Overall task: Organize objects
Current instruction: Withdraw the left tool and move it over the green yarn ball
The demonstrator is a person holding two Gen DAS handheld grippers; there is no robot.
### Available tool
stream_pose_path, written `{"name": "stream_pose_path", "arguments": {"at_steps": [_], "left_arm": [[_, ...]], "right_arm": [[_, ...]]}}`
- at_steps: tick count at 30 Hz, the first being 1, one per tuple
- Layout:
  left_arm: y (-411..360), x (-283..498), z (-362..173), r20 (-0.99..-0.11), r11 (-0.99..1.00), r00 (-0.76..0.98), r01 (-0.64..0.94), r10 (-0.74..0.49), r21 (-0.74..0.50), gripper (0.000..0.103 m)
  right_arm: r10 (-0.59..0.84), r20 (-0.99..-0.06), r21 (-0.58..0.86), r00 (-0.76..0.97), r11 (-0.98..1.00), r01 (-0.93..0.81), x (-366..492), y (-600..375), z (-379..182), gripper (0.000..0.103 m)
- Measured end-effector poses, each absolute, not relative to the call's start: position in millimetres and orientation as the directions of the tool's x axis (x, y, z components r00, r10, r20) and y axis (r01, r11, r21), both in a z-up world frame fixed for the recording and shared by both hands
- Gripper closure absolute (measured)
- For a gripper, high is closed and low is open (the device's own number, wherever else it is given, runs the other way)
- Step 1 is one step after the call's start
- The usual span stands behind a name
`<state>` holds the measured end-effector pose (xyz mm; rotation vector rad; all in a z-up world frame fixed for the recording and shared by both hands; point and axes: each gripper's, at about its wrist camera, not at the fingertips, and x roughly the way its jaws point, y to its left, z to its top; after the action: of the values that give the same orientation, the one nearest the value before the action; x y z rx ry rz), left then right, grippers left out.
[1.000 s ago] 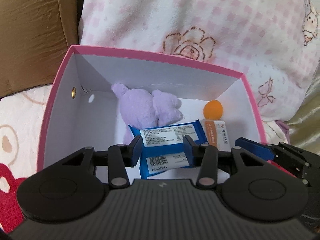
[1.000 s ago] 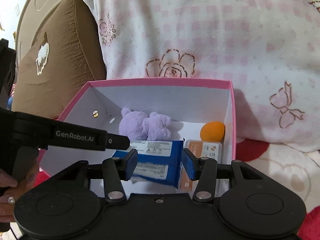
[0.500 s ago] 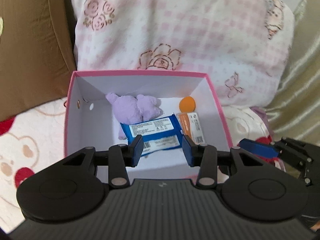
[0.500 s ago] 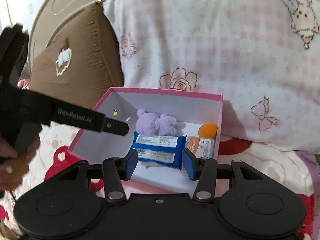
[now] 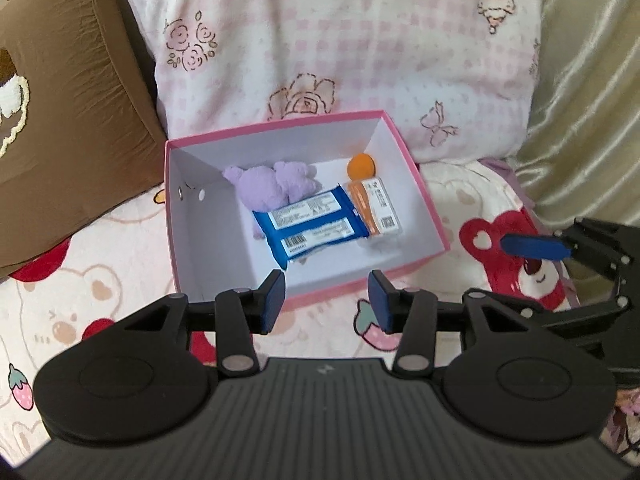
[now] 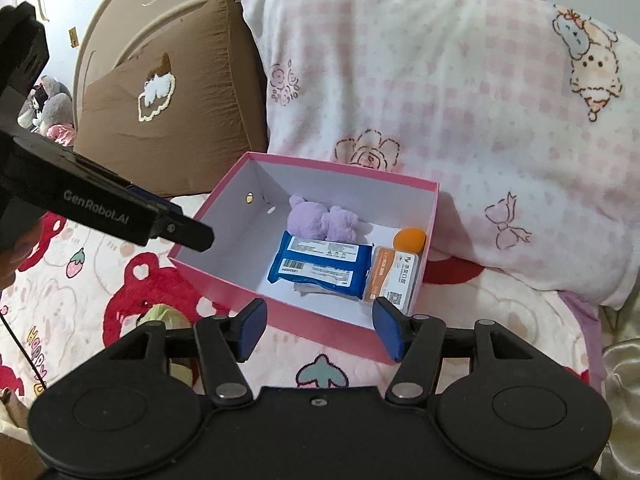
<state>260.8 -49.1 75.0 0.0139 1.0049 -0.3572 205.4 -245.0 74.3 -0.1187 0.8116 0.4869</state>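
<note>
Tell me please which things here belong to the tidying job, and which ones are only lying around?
Belong to the job:
- pink box
- purple plush toy
- blue packet
- orange carton
- orange ball
- left gripper, open
- right gripper, open

Only lying around:
- brown cushion
- pink checked pillow
- bear blanket

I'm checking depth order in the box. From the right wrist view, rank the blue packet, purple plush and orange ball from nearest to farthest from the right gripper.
From the right gripper:
1. Blue packet, box middle, nearest the front.
2. Purple plush, behind the packet, by the back wall.
3. Orange ball, back right corner; too close to the plush to rank firmly.
</note>
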Motion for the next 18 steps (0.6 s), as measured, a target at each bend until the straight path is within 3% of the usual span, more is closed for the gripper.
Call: {"name": "stream_pose_path", "arguments": {"at_steps": [7,12,15,18], "left_arm": [[-41.7,231.3,75.6,-0.841,0.935,0.448,0.308,-0.304,-0.174,0.057],[-35.7,210.8,77.7,-0.848,0.932,0.431,0.314,-0.309,-0.180,0.049],[-30.5,198.7,77.0,-0.845,0.926,0.425,0.324,-0.325,-0.193,0.044],[-23.7,185.7,76.5,-0.836,0.920,0.434,0.342,-0.335,-0.191,0.034]], "right_arm": [[0.384,-0.725,0.082,0.572,0.873,-0.481,185.6,-238.4,83.6,0.029],[0.395,-0.723,0.094,0.567,0.869,-0.485,168.8,-238.1,88.3,0.024],[0.395,-0.727,0.097,0.562,0.869,-0.485,159.6,-237.6,89.0,0.014],[0.406,-0.722,0.105,0.560,0.864,-0.492,149.1,-235.5,87.8,0.014]]}}
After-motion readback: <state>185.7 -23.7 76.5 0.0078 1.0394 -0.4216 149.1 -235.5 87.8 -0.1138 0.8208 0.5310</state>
